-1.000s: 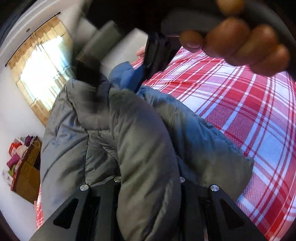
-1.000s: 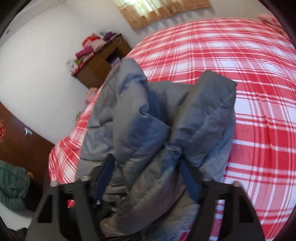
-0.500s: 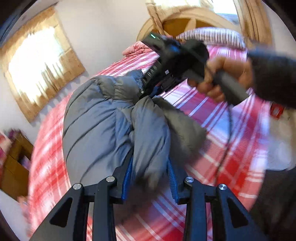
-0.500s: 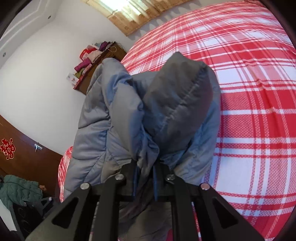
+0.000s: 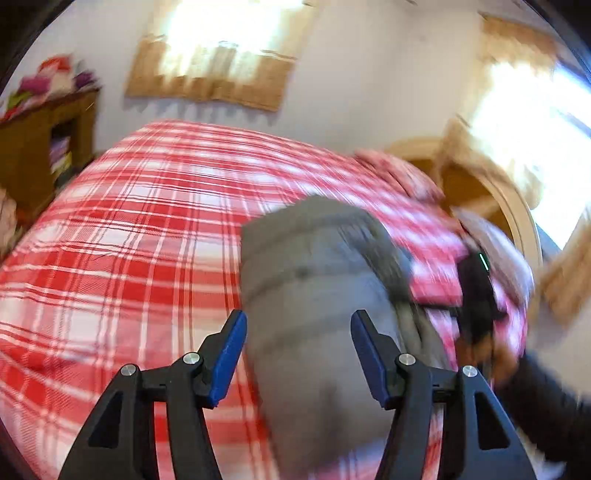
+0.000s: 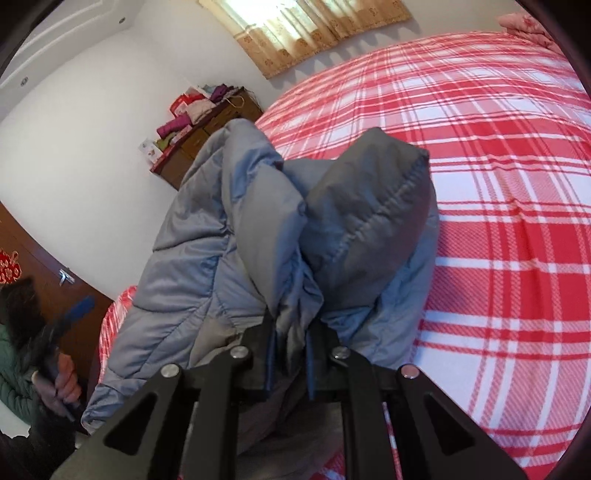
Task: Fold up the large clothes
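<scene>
A grey-blue padded jacket [image 6: 280, 236] hangs bunched over the red and white plaid bed [image 6: 517, 155]. My right gripper [image 6: 290, 328] is shut on a fold of the jacket and holds it up. In the left wrist view my left gripper [image 5: 297, 332] is open, its blue pads apart, with the jacket [image 5: 317, 280] lying just beyond and between them, not clamped. The view is blurred. The right gripper [image 5: 476, 291] shows dark at the jacket's right edge. The left gripper [image 6: 74, 314] shows at the far left of the right wrist view, off the jacket.
A wooden cabinet [image 6: 207, 136] piled with folded clothes stands by the wall past the bed's far corner; it also shows in the left wrist view [image 5: 40, 147]. A curtained window [image 6: 314, 26] is behind the bed. A wooden headboard [image 5: 491, 192] is at right.
My left gripper has opened and let go of the jacket, then swung away to the side. My right gripper stays shut on the jacket and has barely moved.
</scene>
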Action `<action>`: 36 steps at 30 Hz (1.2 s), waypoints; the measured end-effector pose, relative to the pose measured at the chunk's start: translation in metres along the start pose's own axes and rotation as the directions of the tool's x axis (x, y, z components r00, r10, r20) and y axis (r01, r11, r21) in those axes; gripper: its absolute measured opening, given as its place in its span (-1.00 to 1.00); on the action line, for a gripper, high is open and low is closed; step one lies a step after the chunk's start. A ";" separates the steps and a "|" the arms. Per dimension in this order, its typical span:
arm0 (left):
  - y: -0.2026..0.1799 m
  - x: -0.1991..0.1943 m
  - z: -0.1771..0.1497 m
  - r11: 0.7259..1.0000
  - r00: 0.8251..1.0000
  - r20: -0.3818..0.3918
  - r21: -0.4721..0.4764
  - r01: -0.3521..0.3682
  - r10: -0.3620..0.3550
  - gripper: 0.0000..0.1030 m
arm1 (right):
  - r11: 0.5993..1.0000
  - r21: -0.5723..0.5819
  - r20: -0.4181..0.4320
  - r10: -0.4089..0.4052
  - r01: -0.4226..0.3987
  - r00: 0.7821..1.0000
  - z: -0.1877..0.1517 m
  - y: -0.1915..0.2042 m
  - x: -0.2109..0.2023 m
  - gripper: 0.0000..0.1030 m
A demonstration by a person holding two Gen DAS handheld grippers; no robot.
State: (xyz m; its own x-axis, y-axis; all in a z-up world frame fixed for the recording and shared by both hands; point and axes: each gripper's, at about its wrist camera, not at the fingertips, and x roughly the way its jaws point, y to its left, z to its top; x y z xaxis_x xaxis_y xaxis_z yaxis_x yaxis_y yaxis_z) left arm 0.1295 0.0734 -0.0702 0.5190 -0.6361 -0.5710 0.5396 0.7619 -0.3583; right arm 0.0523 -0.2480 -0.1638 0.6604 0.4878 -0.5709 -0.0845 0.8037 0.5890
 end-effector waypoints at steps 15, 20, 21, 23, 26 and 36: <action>-0.033 0.104 -0.010 0.997 0.999 -0.035 -0.074 -0.011 0.009 0.15 | 0.995 0.052 0.033 -0.086 0.085 0.996 0.004 -0.009 -0.035 -0.05; -0.037 0.108 -0.011 0.998 0.999 -0.019 -0.045 -0.032 0.031 0.15 | 0.970 0.007 0.040 -0.244 0.244 0.969 0.028 0.000 -0.044 0.38; -0.037 0.110 -0.010 0.999 0.999 -0.015 -0.042 -0.033 0.033 0.15 | 0.970 0.007 0.028 -0.242 0.242 0.970 0.032 -0.001 -0.039 0.30; -0.040 0.109 -0.012 0.999 0.999 0.002 -0.036 -0.036 0.036 0.15 | 0.978 0.004 -0.021 -0.209 0.209 0.978 0.037 -0.003 -0.021 -0.03; -0.040 0.108 -0.016 0.998 0.998 0.028 -0.033 -0.048 0.049 0.16 | 0.993 0.005 -0.048 -0.116 0.116 0.992 0.040 0.003 0.006 -0.28; -0.043 0.116 -0.012 0.999 0.998 0.054 -0.025 -0.042 0.043 0.16 | 0.795 0.418 0.168 0.409 -0.441 0.897 0.011 -0.090 0.045 -0.81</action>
State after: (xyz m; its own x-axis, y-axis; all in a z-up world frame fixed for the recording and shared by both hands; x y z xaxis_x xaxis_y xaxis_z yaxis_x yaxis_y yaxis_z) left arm 0.1587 -0.0321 -0.1295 0.5767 -0.6084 -0.5452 0.5008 0.7905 -0.3525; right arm 0.0981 -0.3020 -0.2365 0.6834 0.7089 -0.1746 -0.0468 0.2812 0.9585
